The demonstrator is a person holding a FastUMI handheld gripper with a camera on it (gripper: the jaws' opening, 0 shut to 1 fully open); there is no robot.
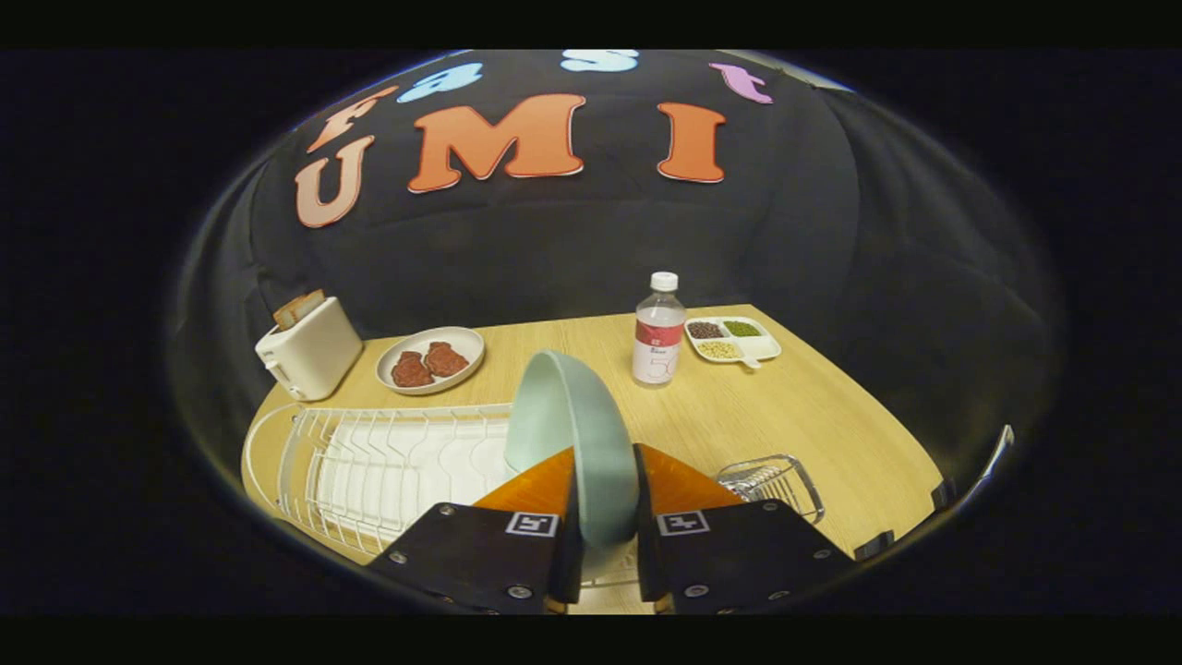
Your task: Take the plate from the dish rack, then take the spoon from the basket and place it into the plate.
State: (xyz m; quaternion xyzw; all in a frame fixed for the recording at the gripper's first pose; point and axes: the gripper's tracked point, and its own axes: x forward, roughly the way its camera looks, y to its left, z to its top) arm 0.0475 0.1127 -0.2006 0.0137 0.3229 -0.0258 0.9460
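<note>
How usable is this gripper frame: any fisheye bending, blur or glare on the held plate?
Gripper view: fisheye bends the light wooden table edge and white wire dish rack; the pale green plate, on edge between the gripper fingers, looks evenly lit without glare; the clear plastic bottle beyond stays fairly sharp.

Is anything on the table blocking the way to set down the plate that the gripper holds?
Nothing visible. The gripper is shut on the plate, and bare table lies just ahead, between the dish rack and the bottle.
</note>
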